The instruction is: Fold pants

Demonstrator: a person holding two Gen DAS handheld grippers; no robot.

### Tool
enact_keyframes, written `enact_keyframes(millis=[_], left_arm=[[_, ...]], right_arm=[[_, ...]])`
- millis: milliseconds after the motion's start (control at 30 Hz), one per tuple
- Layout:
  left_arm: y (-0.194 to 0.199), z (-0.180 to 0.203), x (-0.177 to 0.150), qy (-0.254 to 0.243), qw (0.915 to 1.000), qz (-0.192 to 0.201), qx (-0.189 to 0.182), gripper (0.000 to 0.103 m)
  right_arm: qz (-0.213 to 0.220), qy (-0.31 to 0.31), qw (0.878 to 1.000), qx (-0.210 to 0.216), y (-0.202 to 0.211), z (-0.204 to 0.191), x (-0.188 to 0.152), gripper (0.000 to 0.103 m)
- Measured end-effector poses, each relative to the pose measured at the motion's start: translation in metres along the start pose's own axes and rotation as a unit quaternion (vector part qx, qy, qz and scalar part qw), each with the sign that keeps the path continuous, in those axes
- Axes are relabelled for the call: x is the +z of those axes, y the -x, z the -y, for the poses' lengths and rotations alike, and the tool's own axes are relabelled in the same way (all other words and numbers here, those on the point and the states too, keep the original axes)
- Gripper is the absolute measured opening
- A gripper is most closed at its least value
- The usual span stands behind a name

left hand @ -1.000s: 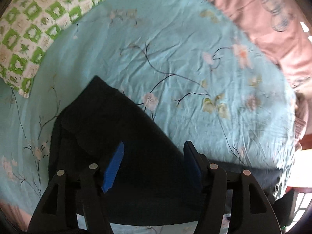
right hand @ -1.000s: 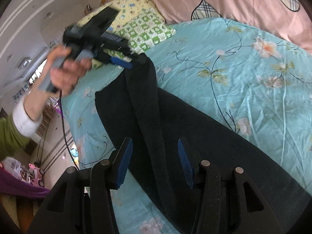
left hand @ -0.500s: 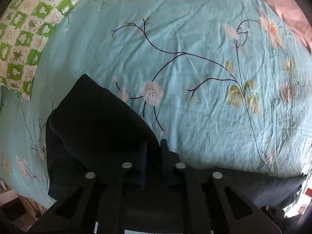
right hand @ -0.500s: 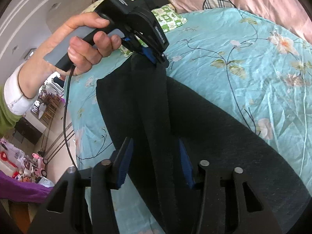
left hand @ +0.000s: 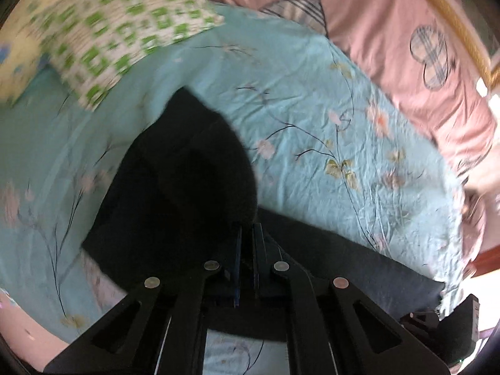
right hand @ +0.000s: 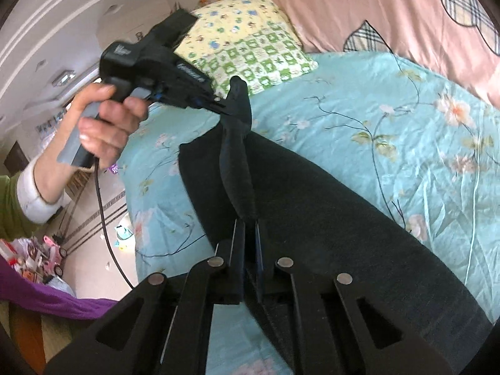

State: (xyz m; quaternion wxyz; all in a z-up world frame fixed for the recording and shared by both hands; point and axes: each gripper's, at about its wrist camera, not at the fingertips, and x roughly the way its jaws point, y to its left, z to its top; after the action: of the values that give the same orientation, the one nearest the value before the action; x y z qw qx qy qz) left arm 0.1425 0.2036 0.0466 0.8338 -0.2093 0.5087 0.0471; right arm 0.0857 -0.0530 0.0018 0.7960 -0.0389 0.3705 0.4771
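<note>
Dark pants lie on the bed. Right wrist view alone shows the left tool pinching a lifted fold (hand gripping its handle). Right tool has just closed, clamping that ridge nearer; the left view is blurred.

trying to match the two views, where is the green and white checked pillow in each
Left wrist view: green and white checked pillow upper left, blurred, on the light blue floral bedsheet.
Right wrist view: pillow top centre, beyond the left claw.
Shared landmark: the pink plaid-patterned quilt.
</note>
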Motion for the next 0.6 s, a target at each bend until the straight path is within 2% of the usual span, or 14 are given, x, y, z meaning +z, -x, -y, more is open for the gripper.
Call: enact_keyframes(millis=[167,400,600], left_arm=[[0.011,-0.038,-0.036,0.037,0.9982,0.023,-0.040,0.003],[0.000,-0.078,-0.062,0.086,0.9905,0.041,-0.099,0.003],[-0.006,-0.093,-0.080,0.105,0.9868,0.037,-0.118,0.003]], right_arm=[[-0.013,0.025,1.000,-0.013,-0.002,-0.015,-0.010,0.006],[-0.037,0.052,0.997,-0.038,-0.012,-0.031,-0.019,0.006],[-0.052,0.065,0.995,-0.052,-0.016,-0.036,-0.021,0.006]])
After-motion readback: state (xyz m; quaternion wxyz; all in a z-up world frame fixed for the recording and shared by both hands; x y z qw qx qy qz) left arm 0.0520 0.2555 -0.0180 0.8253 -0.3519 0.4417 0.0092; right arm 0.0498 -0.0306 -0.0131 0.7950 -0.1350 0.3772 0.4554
